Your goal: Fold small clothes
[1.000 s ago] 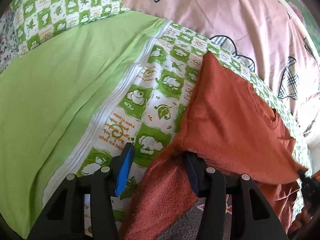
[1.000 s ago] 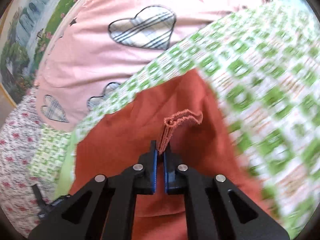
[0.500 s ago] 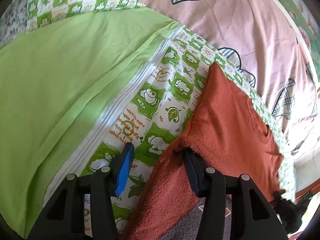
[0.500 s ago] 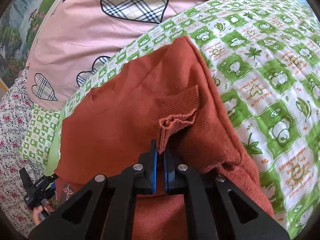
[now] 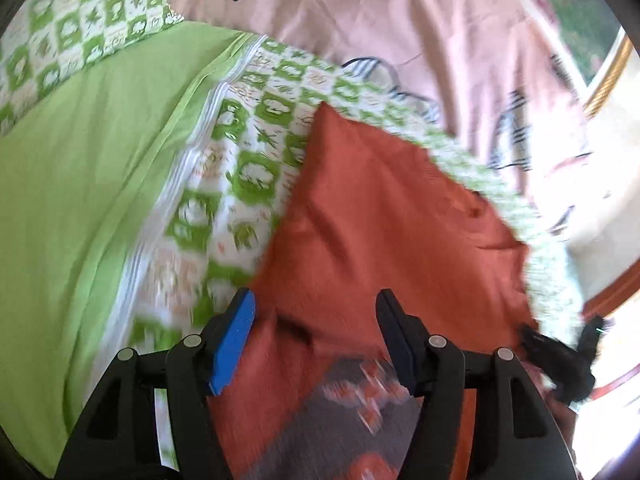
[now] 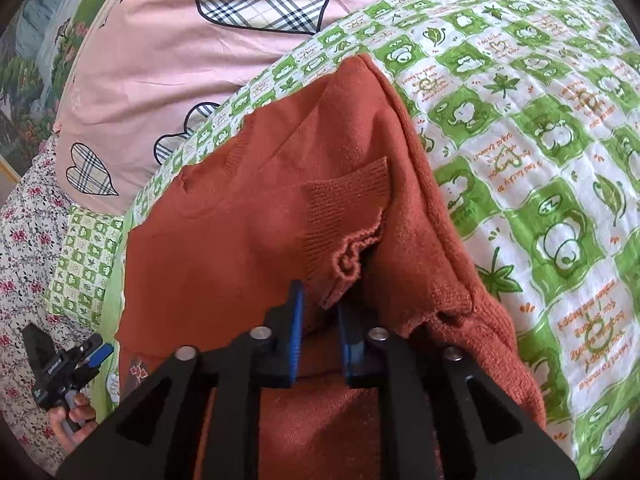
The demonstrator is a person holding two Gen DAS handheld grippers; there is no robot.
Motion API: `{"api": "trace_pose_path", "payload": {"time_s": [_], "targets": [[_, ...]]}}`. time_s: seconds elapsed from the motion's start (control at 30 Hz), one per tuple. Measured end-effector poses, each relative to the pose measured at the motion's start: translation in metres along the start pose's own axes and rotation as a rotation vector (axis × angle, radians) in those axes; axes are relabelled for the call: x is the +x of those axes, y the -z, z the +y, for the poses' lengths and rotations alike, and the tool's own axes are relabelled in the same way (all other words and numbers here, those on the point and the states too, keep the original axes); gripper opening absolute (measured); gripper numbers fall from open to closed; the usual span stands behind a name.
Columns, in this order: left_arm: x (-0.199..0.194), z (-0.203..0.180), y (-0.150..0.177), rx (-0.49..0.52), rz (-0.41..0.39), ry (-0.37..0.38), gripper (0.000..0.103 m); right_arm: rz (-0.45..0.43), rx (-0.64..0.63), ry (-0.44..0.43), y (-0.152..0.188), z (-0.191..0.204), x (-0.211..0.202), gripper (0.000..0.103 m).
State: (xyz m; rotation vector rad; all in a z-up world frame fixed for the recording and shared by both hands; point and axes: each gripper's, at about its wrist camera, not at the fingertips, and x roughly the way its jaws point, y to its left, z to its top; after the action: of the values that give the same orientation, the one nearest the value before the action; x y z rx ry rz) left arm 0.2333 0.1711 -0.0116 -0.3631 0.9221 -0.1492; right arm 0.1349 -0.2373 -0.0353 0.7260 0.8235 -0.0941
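Seen from the right wrist, the checked green bedspread (image 6: 540, 128) lies bare from 12 to 4 o'clock, giving open passage. The rust sweater (image 6: 248, 232) fills the middle and 6 o'clock, its ribbed cuff (image 6: 344, 216) bunched between the right gripper (image 6: 320, 312) and its parted jaws. The pink heart quilt (image 6: 168, 64) rises at 11. The left gripper (image 6: 72, 364) occupies 8 o'clock.

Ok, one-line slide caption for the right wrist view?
Right gripper, jaws just opening, releases the ribbed sleeve cuff onto the rust-orange sweater lying on the green-checked quilt.
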Motion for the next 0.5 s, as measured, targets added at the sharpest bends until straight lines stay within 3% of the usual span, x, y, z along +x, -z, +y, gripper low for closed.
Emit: {"api": "trace_pose_path", "payload": {"time_s": [0.1,0.17,0.2,0.23,0.3,0.33,0.4,0.5], "targets": [[0.04,0.002,-0.015,0.002,0.11,-0.064,0.061,-0.002,-0.029,0.017,0.001,0.006,0.002,0.027],[0.051,0.0,-0.017,0.042,0.116,-0.083,0.056,-0.001,-0.04,0.019,0.001,0.007,0.003,0.027],[0.051,-0.005,-0.018,0.07,0.101,-0.086,0.035,-0.001,-0.052,0.019,0.0,0.008,0.004,0.027],[0.051,-0.007,-0.019,0.079,0.092,-0.078,0.026,0.003,-0.067,0.022,-0.001,0.011,0.006,0.027],[0.049,-0.002,-0.022,0.039,0.063,-0.083,0.014,-0.009,-0.115,0.024,-0.004,0.022,0.006,0.018],[0.048,0.002,-0.024,0.014,0.048,-0.085,0.013,-0.025,-0.137,0.016,-0.006,0.028,0.003,0.008],[0.05,0.009,-0.024,-0.013,0.029,-0.107,0.013,-0.074,-0.192,0.009,-0.009,0.044,-0.005,0.008],[0.052,0.009,-0.026,-0.008,0.016,-0.13,0.013,-0.037,-0.211,0.079,-0.011,0.045,0.004,0.008]]}}
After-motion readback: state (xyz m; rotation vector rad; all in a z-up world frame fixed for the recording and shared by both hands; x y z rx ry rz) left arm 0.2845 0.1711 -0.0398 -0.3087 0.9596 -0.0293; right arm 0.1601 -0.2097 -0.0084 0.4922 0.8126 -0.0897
